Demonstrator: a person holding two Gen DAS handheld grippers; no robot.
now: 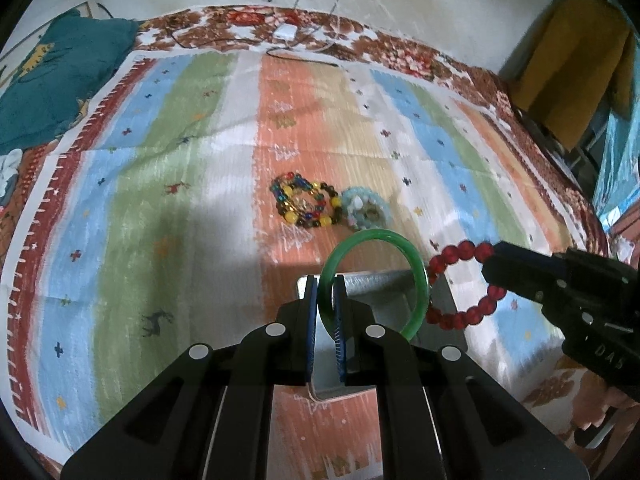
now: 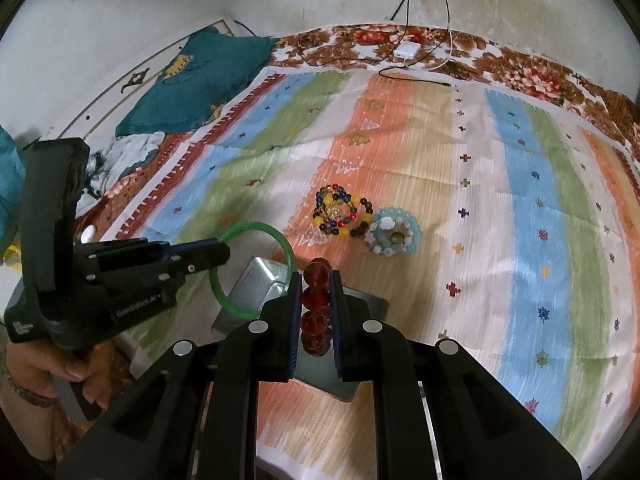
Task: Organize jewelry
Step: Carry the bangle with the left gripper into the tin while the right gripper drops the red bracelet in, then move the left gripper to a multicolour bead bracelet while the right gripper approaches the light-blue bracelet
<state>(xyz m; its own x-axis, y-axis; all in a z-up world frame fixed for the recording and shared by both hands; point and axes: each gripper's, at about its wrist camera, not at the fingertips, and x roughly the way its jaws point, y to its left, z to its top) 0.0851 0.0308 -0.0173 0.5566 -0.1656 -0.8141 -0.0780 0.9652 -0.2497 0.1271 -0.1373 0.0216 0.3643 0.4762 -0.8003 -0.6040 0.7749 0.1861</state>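
Note:
My left gripper (image 1: 325,300) is shut on a green bangle (image 1: 414,264) and holds it over a shiny metal tin (image 1: 372,282). My right gripper (image 2: 317,300) is shut on a red bead bracelet (image 2: 317,298), also above the tin (image 2: 260,280). The right gripper (image 1: 490,260) and the red bracelet (image 1: 456,254) show at the right of the left wrist view. The left gripper (image 2: 224,250) and bangle (image 2: 256,226) show at the left of the right wrist view. A multicoloured bead bracelet (image 1: 306,205) and a pale blue bead bracelet (image 1: 368,208) lie on the striped cloth beyond the tin.
A striped cloth (image 1: 180,180) covers a floral bedspread (image 1: 400,52). A teal pillow (image 1: 60,72) lies far left. A white charger (image 1: 286,32) with cables sits at the far edge by the wall. A yellow garment (image 1: 572,64) hangs at the right.

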